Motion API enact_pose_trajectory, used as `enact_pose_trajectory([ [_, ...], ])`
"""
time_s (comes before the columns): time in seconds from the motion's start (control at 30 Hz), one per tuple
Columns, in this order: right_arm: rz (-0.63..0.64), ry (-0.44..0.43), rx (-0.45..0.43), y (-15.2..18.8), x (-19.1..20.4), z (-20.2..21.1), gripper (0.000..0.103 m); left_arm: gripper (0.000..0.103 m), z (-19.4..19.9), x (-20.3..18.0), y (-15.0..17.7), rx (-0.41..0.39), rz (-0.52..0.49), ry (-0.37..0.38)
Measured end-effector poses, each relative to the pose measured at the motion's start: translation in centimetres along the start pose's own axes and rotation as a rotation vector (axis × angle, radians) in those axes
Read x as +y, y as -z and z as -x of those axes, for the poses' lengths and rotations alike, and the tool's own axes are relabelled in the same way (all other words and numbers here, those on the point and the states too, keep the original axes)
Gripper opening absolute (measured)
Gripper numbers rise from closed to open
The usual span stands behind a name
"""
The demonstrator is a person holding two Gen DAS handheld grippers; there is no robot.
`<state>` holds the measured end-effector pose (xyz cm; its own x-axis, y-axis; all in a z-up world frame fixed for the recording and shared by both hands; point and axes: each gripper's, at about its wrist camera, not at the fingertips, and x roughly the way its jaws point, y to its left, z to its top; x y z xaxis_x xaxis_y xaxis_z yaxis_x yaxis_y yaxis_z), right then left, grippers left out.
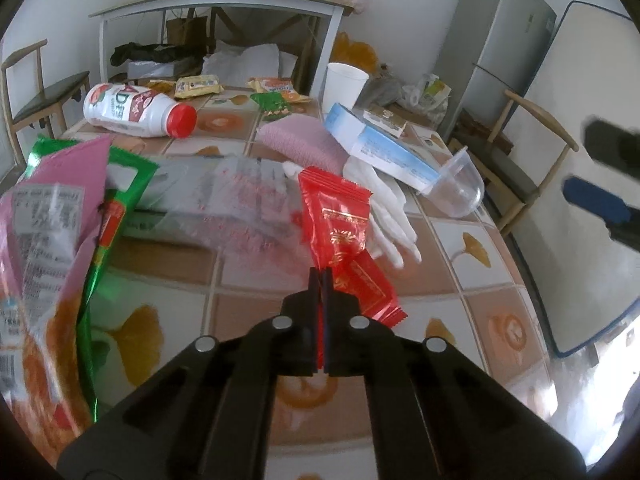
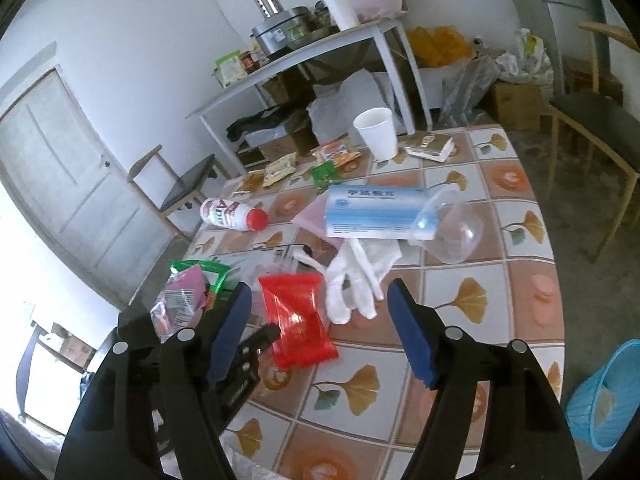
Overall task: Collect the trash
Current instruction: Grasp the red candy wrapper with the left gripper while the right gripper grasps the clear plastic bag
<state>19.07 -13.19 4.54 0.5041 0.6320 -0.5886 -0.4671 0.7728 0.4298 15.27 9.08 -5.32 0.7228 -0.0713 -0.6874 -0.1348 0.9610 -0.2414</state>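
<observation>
My left gripper (image 1: 320, 276) is shut on the lower edge of a red candy wrapper (image 1: 336, 220), which stands up from the tiled table (image 1: 460, 240). A second red wrapper (image 1: 370, 290) appears to lie just right of the tips. From the right wrist view the left gripper (image 2: 270, 332) pinches the red wrapper (image 2: 298, 320) from the left. My right gripper (image 2: 318, 286) is open above the table's near side, with the wrapper and a white glove (image 2: 356, 280) ahead between its blue pads (image 2: 412, 340). Nothing is in its grasp.
Pink and green snack bags (image 1: 60, 220) lie at the left. A red-capped white bottle (image 1: 136, 110), a blue-white box (image 1: 380, 148), a clear plastic cup (image 1: 456, 188) and a paper cup (image 2: 378, 134) sit farther back. A blue basket (image 2: 604, 396) stands on the floor at the right.
</observation>
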Motion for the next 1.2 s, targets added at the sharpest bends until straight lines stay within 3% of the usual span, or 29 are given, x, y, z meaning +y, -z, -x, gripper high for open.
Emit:
enact_pose_trajectory([
  [0.2,0.077,-0.072,0.089,-1.6,2.4,-2.0,0.069,0.0,1.9,-0.5,2.4,0.057,-0.049,0.049],
  [0.43,0.335,-0.09,0.308,-3.3,8.5,-8.6,0.069,0.0,2.8,-0.8,4.0,0.075,-0.05,0.069],
  [0.77,0.726,0.084,0.524,-1.1,14.8,-17.5,0.069,0.0,2.6,-1.2,4.5,0.081,-0.049,0.081],
  [0.9,0.84,0.163,0.586,0.3,15.4,-20.1,0.076,0.0,2.4,-1.1,4.6,0.088,-0.038,0.088],
  [1.17,0.924,0.249,0.627,2.1,15.4,-22.5,0.075,0.0,2.2,-0.8,4.6,0.097,-0.023,0.099],
  [1.2,0.922,0.248,0.624,2.1,15.4,-22.6,0.069,0.0,2.3,-0.8,4.6,0.097,-0.023,0.099],
])
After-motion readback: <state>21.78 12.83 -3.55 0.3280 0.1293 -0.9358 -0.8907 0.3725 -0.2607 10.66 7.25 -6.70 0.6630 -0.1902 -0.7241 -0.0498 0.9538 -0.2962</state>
